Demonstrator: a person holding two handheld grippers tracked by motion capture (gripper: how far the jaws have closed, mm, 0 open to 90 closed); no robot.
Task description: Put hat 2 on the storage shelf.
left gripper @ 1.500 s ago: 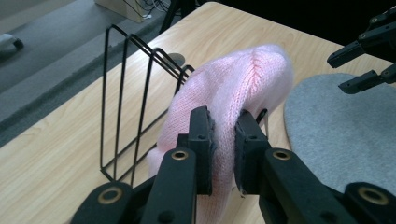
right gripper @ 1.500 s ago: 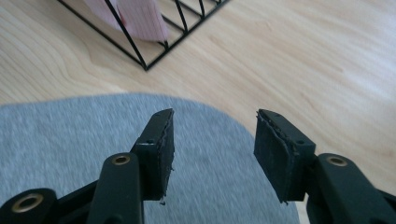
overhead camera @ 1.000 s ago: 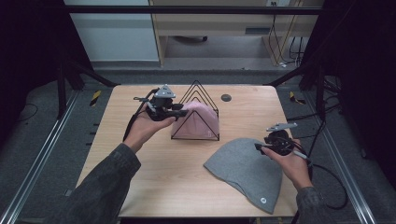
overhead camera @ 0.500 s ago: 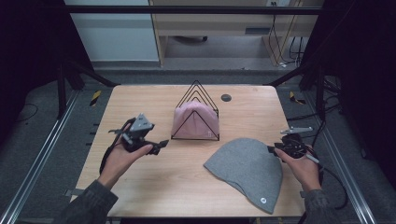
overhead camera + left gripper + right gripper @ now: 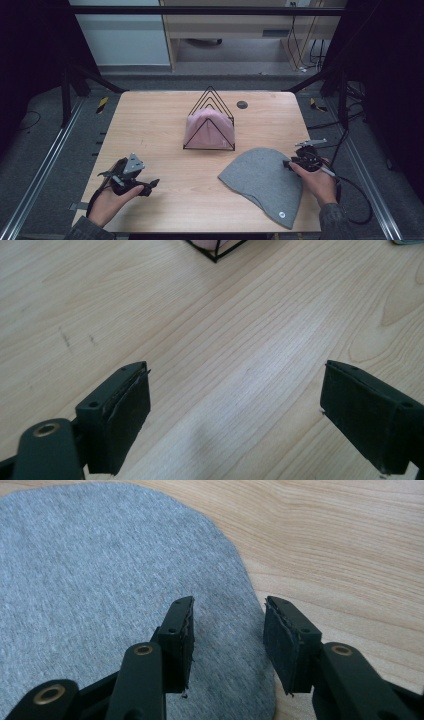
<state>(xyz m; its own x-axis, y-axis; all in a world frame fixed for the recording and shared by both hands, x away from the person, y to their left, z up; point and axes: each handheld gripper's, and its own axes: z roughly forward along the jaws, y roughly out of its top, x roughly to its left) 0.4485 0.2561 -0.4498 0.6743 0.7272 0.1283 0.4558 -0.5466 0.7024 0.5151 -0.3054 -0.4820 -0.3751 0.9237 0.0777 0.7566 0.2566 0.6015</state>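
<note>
In the high view, a grey beanie (image 5: 265, 184) is lying flat at the lower right of the wooden table (image 5: 160, 125). The right gripper (image 5: 292, 163) is hovering at its right edge; in the right gripper view its jaws are standing partly open over the hat's rim, holding nothing. At the lower left, the left gripper (image 5: 150, 184) is sitting in the person's left hand (image 5: 107, 202), jaws spread wide over bare wood, empty. At centre frame a black wire rack (image 5: 210, 120) is holding a folded pink cloth (image 5: 209, 129). A small dark disc (image 5: 242, 104) is lying behind it.
</note>
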